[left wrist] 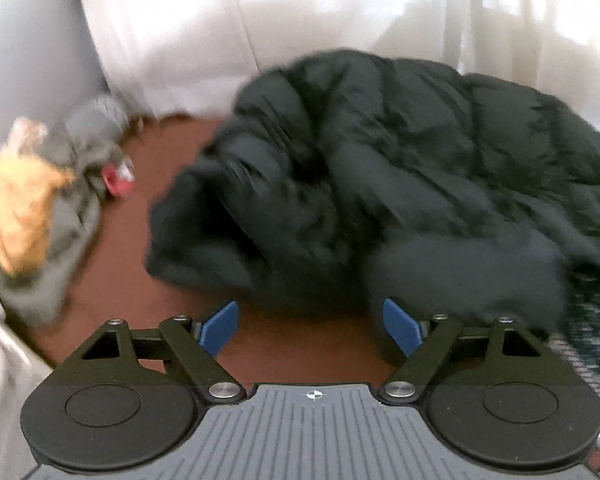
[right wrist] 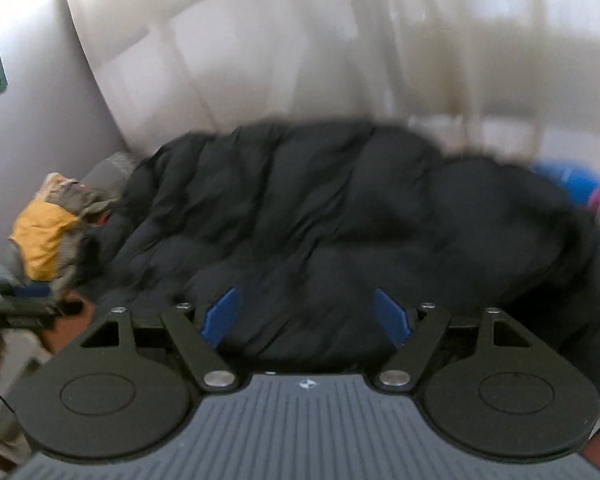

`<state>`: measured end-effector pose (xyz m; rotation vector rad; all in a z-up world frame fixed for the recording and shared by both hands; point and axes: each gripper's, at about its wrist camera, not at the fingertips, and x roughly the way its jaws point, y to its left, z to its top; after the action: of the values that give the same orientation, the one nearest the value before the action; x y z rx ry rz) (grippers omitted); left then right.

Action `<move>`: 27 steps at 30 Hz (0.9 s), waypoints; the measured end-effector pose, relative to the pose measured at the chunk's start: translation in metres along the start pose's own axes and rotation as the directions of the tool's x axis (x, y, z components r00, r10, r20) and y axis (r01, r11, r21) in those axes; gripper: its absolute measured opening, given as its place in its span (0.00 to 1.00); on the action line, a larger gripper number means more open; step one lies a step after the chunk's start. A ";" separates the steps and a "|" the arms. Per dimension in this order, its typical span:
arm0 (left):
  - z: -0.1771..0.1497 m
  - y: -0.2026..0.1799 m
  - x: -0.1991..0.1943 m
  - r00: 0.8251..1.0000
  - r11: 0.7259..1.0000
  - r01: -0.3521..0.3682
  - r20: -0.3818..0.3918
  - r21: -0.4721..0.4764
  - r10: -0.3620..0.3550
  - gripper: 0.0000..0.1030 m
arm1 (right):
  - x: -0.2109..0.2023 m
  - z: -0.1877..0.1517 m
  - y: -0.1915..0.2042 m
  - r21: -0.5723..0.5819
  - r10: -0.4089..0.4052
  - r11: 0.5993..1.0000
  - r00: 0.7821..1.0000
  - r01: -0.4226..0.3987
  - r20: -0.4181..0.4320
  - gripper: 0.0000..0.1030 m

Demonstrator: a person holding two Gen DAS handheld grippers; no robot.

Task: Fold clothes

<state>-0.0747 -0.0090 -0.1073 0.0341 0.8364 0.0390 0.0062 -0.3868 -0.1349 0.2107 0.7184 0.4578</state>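
Observation:
A bulky black puffer jacket [left wrist: 380, 168] lies crumpled on a reddish-brown table [left wrist: 120, 280], filling the middle and right of the left wrist view. My left gripper [left wrist: 310, 328] is open just short of the jacket's near edge, with bare table between its blue pads [left wrist: 220, 326]. In the right wrist view the same jacket [right wrist: 320, 220] stretches across the frame. My right gripper [right wrist: 308, 316] hangs open over its near side, and the blue pads [right wrist: 392, 314] press on nothing. Both views are blurred by motion.
A heap of grey and mustard-yellow clothes [left wrist: 32, 208] with a red bit sits at the table's left, also in the right wrist view as a heap [right wrist: 48, 240]. White curtains [left wrist: 300, 20] hang behind. A blue object [right wrist: 568, 180] lies at the far right.

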 end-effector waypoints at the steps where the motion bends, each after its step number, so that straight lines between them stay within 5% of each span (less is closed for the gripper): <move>1: -0.002 -0.003 -0.001 1.000 1.000 0.010 0.002 -0.002 -0.010 0.86 | 0.002 -0.004 0.001 0.038 0.013 0.999 1.000 -0.012 -0.023 0.76; 7: -0.005 -0.017 0.007 0.999 0.987 0.024 0.021 0.158 -0.027 0.87 | 0.019 -0.012 -0.010 0.329 0.127 0.939 0.989 -0.095 -0.078 0.78; 10: -0.010 -0.012 0.014 0.999 0.977 0.038 -0.003 0.210 -0.038 0.87 | 0.031 -0.013 -0.010 0.382 0.130 0.921 0.986 -0.081 -0.104 0.78; 17: -0.015 0.004 0.019 0.974 0.958 0.223 -0.090 0.181 -0.210 0.87 | 0.061 -0.013 -0.008 0.432 0.093 0.902 0.984 -0.018 -0.153 0.79; 22: -0.006 -0.009 0.043 0.962 0.950 0.267 -0.099 0.163 -0.254 0.87 | 0.075 -0.015 -0.005 0.461 0.108 0.887 0.985 -0.034 -0.137 0.79; 24: -0.001 -0.019 0.050 0.966 0.948 0.257 -0.070 0.188 -0.248 0.86 | 0.077 -0.011 -0.003 0.472 0.119 0.880 0.985 -0.049 -0.121 0.70; 26: 0.007 -0.029 0.059 0.971 0.947 0.239 -0.044 0.215 -0.235 0.79 | 0.077 -0.003 0.002 0.426 0.136 0.901 0.986 -0.081 -0.100 0.29; 27: 0.012 -0.032 0.062 0.970 0.945 0.242 -0.039 0.219 -0.239 0.65 | 0.074 0.003 0.006 0.401 0.142 0.911 0.986 -0.096 -0.087 0.26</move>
<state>-0.0237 -0.0386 -0.1469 0.1425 0.8489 -0.2861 0.0554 -0.3466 -0.1741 0.6168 0.9120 0.4398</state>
